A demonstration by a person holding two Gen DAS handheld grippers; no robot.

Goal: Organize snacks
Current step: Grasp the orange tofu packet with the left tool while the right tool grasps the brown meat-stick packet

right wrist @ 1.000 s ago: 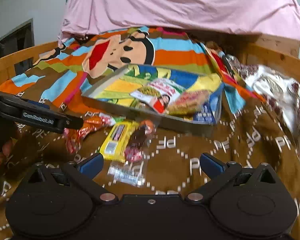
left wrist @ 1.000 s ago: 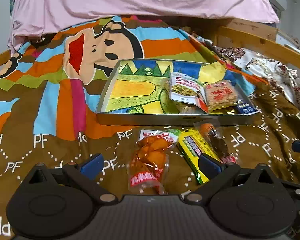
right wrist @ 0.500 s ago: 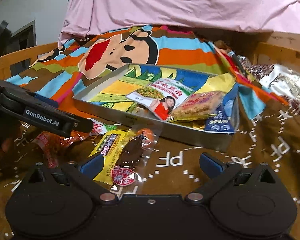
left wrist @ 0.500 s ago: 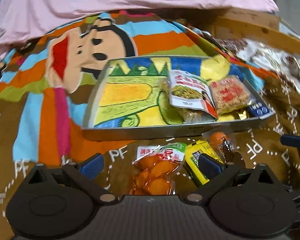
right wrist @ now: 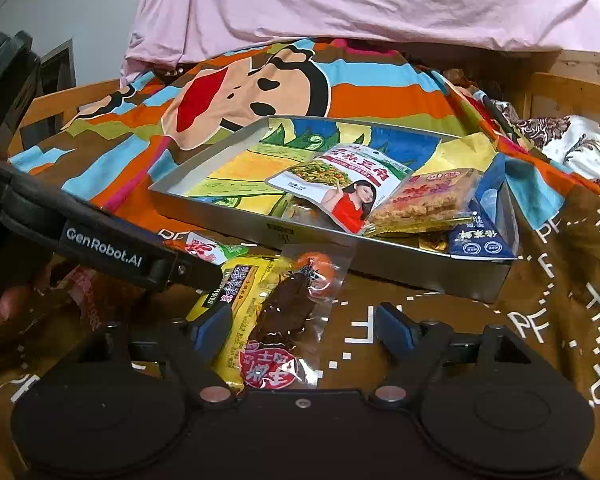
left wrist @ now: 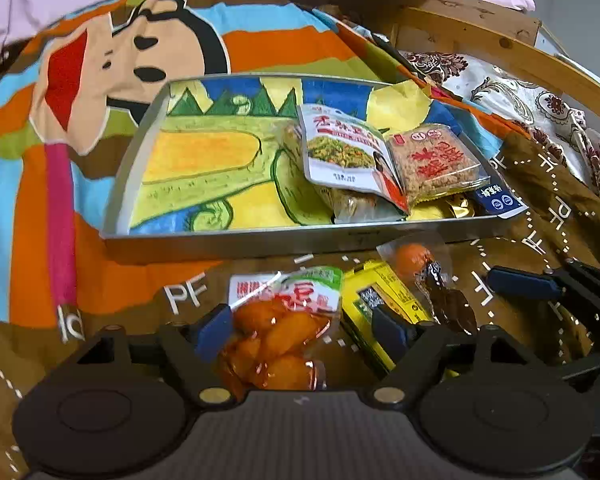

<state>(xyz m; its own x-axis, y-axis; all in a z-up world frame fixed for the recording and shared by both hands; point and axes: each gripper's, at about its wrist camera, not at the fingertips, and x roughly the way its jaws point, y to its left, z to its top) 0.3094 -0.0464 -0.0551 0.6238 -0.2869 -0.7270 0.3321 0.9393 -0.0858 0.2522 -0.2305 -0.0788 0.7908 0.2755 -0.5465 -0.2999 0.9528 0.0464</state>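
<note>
Snacks lie on the bed blanket [left wrist: 112, 280] in front of the metal tray [left wrist: 236, 240], and you go over them from left to right. Your left gripper [left wrist: 300, 328] has the orange snack pack [left wrist: 280, 332] between its fingers — they were just closing, and the pads do not press it yet. Just beside it lies the yellow packet [left wrist: 384, 300]. Your right gripper [right wrist: 304, 328] has the dark snack in clear wrap [right wrist: 288, 320] between its fingers, which were also just closing — still apart, not clamped. Inside the tray, at its right end, rest a white pouch [left wrist: 340, 152] and a rice cracker pack [left wrist: 436, 160].
</note>
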